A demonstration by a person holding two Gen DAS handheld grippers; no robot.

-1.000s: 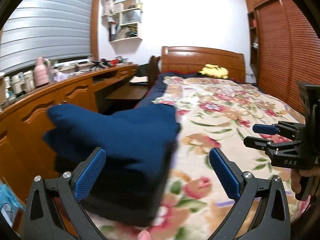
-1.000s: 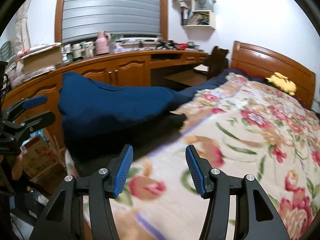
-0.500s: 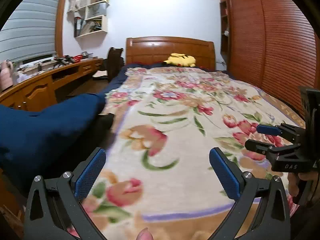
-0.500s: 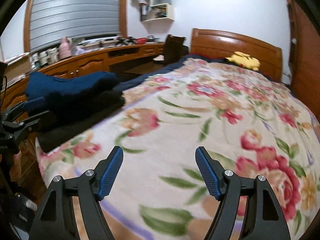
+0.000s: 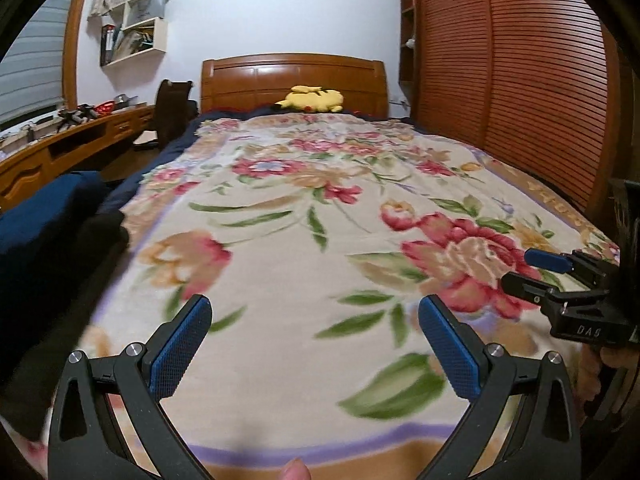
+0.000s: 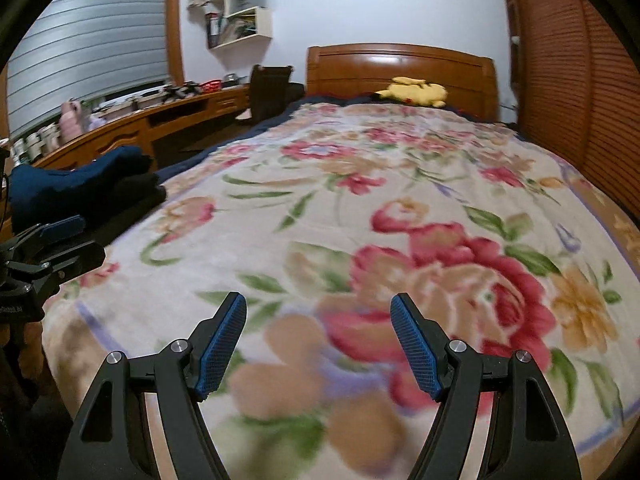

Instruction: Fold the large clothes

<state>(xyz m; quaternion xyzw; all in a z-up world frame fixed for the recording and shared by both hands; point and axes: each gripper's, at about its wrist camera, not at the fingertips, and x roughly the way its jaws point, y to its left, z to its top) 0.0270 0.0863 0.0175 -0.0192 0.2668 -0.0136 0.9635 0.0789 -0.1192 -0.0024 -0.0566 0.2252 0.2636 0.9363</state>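
A folded navy garment [image 5: 44,216] lies on top of folded black clothes [image 5: 52,292] at the left edge of the bed; the stack also shows in the right wrist view [image 6: 80,176]. My left gripper [image 5: 316,340] is open and empty above the floral blanket [image 5: 300,216], right of the stack. My right gripper [image 6: 320,340] is open and empty over the blanket [image 6: 400,184]. Each gripper shows in the other's view: the right one [image 5: 560,280] at the right edge, the left one [image 6: 52,240] at the left edge.
A yellow plush toy [image 5: 314,100] lies by the wooden headboard [image 5: 292,76]. A long wooden desk [image 6: 132,132] with clutter runs along the left wall, with a dark chair [image 6: 272,88] by it. A slatted wooden wardrobe [image 5: 520,80] lines the right side.
Both grippers swung right, away from the navy and black stack, which slid from centre view to the left edge. The floral blanket now fills both views. Both jaws stayed open.
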